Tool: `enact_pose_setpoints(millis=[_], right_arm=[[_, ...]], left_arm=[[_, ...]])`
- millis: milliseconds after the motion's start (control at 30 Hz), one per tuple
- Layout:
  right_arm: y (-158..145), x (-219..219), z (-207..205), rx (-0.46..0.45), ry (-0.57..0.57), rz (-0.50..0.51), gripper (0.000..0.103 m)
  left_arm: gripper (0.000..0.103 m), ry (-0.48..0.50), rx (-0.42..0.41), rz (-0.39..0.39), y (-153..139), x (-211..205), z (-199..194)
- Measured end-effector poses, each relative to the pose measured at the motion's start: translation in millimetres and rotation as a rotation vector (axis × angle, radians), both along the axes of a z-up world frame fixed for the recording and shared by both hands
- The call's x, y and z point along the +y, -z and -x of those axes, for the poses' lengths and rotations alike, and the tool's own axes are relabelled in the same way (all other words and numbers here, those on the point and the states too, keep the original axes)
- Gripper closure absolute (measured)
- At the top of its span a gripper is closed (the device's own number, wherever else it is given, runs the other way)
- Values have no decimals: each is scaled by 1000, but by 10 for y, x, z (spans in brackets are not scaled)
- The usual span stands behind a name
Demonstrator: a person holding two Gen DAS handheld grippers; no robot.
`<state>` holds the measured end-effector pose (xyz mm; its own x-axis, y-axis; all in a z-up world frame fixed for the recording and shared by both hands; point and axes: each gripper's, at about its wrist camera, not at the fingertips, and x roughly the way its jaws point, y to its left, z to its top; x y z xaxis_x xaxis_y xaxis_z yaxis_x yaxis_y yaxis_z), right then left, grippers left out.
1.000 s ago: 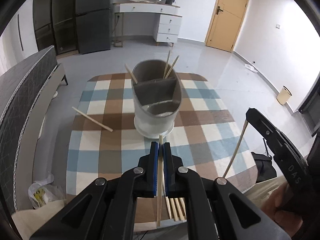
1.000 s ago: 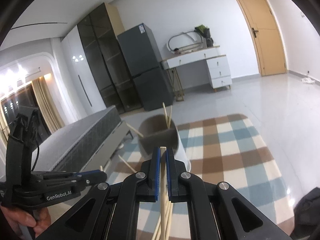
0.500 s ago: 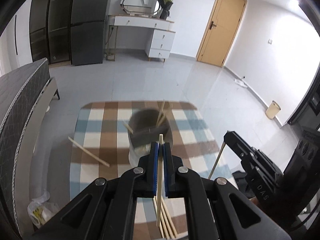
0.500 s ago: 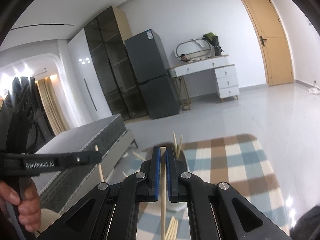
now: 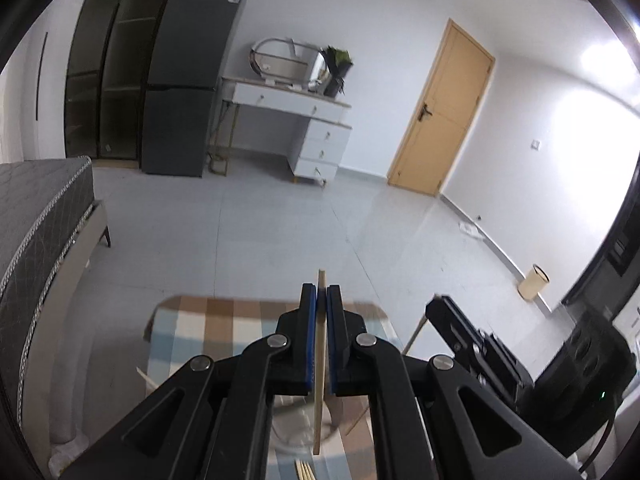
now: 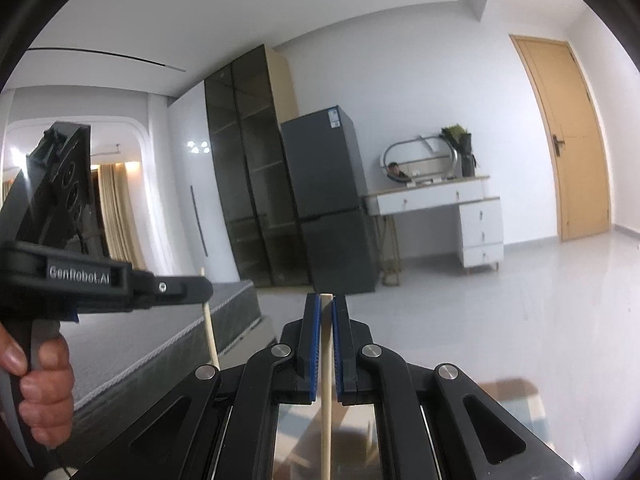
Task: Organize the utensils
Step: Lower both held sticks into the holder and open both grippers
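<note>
Each pair of tongs is clamped on a single wooden chopstick and held up in the air above the worktop. The left tongs (image 5: 322, 292) pinch their chopstick (image 5: 319, 380) between the blue pads, its tip poking just past them and its lower end hanging down toward the blurred holder (image 5: 296, 428) below. The right tongs (image 6: 326, 304) grip a second chopstick (image 6: 326, 400) the same way, nearly upright. Seen from the right wrist, the left tool sits to the left with the person's hand (image 6: 38, 384) wrapped round its handle.

The checked cloth (image 5: 208, 320) on the worktop lies underneath, with a small bundle of loose chopsticks (image 5: 305, 470) at its near edge and one more stray stick (image 5: 146, 378) lying off to the left. The holder is mostly hidden by the tongs, so I cannot tell which compartment is under either stick.

As I read it, this is the carrying step: two sticks picked up, not yet dropped in. Next, each stick needs bringing over the holder's mouth, lower end first, tipped steep enough to slide in, then the tongs eased apart. With both tools close together, the sticks could knock each other or the rim, so going one at a time looks wiser.
</note>
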<state>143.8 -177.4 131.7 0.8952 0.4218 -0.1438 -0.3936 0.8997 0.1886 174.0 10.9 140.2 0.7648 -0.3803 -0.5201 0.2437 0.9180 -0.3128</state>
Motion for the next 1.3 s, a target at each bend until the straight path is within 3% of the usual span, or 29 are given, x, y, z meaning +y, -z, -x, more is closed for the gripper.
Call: enact_pose_setpoints(millis=[167, 300, 533, 933, 1300], right_arm=[[63, 99, -322, -25, 36, -18, 98], [230, 92, -553, 9, 57, -58, 98], [519, 135, -645, 27, 80, -44, 98], [697, 149, -517, 51, 27, 11, 98], [772, 41, -335, 129, 11, 19, 97]], left_arm=[[103, -22, -21, 23, 136, 36, -223], [103, -28, -23, 54, 378, 82, -366], [103, -63, -35, 109, 708, 139, -464], [103, -22, -44, 108, 733, 72, -409], [103, 38, -47, 13, 659, -106, -160]])
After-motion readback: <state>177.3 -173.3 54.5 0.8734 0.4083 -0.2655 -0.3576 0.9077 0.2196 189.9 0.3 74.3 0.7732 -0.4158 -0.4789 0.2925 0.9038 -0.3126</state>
